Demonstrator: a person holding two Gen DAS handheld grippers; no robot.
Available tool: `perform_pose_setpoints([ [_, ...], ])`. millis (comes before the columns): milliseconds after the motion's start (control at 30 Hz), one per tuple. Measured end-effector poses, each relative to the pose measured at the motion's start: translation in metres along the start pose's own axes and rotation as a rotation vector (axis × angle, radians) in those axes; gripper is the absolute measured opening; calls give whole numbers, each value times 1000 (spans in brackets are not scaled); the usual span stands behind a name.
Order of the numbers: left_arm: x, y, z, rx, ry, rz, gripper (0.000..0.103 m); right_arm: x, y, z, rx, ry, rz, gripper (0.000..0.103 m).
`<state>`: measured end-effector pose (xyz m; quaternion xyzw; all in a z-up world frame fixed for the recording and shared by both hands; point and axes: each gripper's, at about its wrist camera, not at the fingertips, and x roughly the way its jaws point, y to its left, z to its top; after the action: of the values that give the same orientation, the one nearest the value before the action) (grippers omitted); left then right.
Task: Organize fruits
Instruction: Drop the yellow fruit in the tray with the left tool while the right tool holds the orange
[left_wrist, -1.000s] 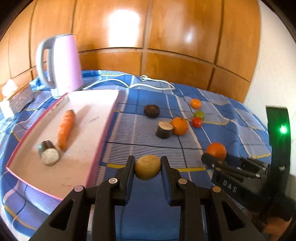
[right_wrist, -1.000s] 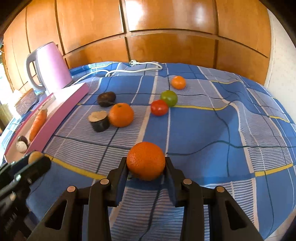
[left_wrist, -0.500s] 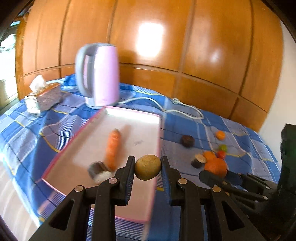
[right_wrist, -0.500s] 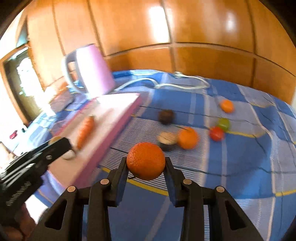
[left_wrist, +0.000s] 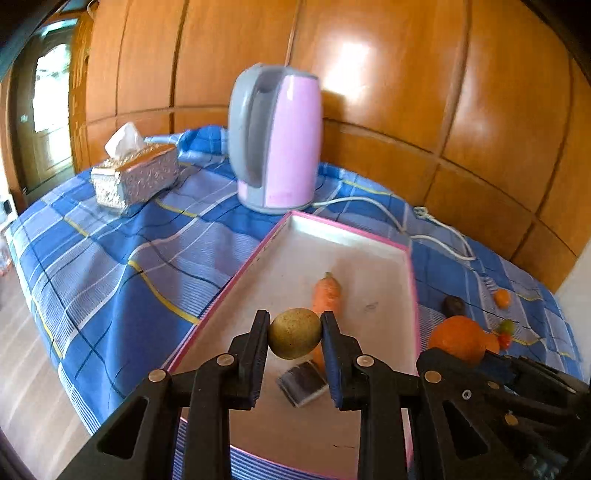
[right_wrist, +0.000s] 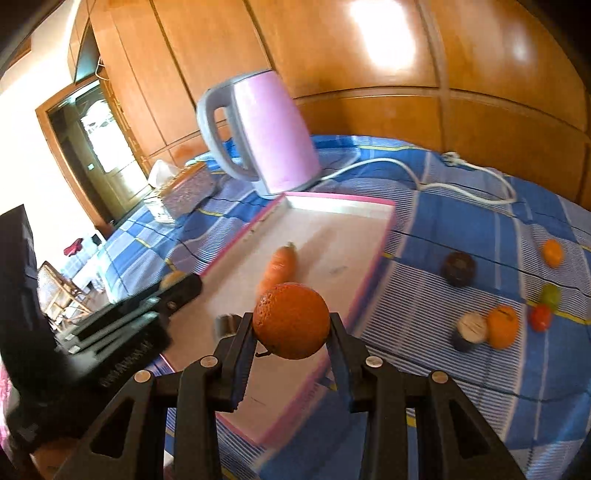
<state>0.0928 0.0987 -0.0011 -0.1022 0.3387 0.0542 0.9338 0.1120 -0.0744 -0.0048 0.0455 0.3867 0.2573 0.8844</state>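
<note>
yellow-brown fruit (left_wrist: 294, 333): clamped between left gripper (left_wrist: 294, 334) pads, held over near half of tray (left_wrist: 369, 243)
orange (right_wrist: 291, 325): clamped between right gripper (right_wrist: 291, 334) pads, over tray's near right edge
tray contents: carrot (left_wrist: 327, 293) at 12 o'clock of the held fruit; dark cut piece (left_wrist: 303, 382) at 6 o'clock, blurred
loose on cloth (right_wrist: 480, 369): 2 small oranges, red, green and 2 dark items at 3 o'clock of tray
step: carrying 2 fruits to tray
next: lower both, part the fingers, avoid carrot
hidden: tray's near edge behind grippers; dark items' kind unclear
beyond: kettle (left_wrist: 277, 144) at 12 o'clock; tissue box (left_wrist: 135, 177) at 10 o'clock
</note>
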Motion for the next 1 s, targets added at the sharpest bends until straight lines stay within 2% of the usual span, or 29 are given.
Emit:
perform_pose_setpoints([
  [200,8,17,2,-53,15,42,31,12,16,2,-25,19,24,40],
  [467,6,22,-5,-101,44,64,35,7,10,-6,10,34,11,40],
  [733,-12,13,-6,-93,25,35,35,-24,-12,-3,66,-23,-95,40],
  [1000,-26,-12,-14,-27,18,-9,35,-44,-34,-12,84,-51,-190,40],
])
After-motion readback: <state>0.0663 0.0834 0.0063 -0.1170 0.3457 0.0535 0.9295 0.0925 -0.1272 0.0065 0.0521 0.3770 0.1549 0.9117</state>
